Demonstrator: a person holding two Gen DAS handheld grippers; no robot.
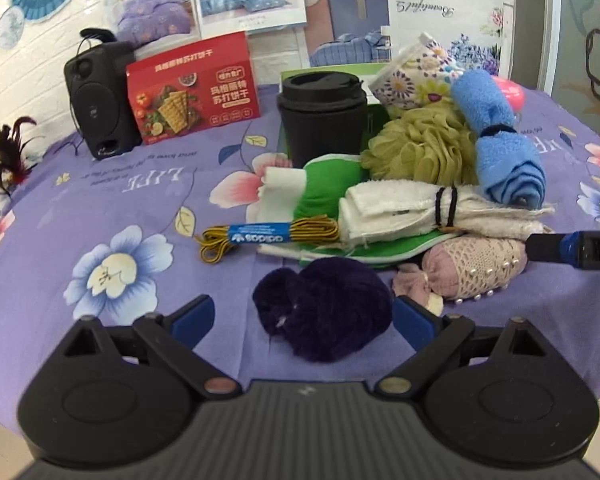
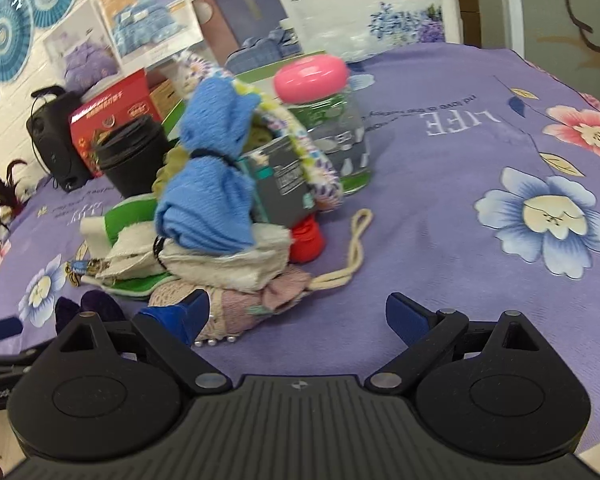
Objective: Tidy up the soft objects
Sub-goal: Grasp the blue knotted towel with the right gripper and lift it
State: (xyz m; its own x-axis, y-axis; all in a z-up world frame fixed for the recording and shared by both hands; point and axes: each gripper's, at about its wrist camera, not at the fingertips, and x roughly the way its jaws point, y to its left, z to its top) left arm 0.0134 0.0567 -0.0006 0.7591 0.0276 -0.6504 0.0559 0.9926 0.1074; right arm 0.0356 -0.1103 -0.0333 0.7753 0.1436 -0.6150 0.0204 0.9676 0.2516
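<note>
A pile of soft things lies on the purple floral tablecloth [image 1: 100, 200]. A dark purple furry scrunchie [image 1: 328, 308] lies between the fingers of my open left gripper [image 1: 304, 316]. Behind it are a pink lace pouch [image 1: 476, 268], a rolled white towel [image 1: 428, 208], a green and white cloth [image 1: 324, 184], a rolled blue towel [image 1: 500, 144], an olive bath pouf [image 1: 420, 148] and a yellow lace bundle [image 1: 268, 234]. My right gripper [image 2: 298, 316] is open and empty, its left finger beside the pink pouch [image 2: 240, 308]; the blue towel [image 2: 212, 176] is above.
A black cup [image 1: 324, 116], red cracker box [image 1: 192, 88] and black speaker [image 1: 96, 100] stand at the back. A pink-lidded jar [image 2: 332, 120], a grey box [image 2: 280, 180], a red cap [image 2: 308, 240] and a cream cord [image 2: 356, 244] lie by the pile.
</note>
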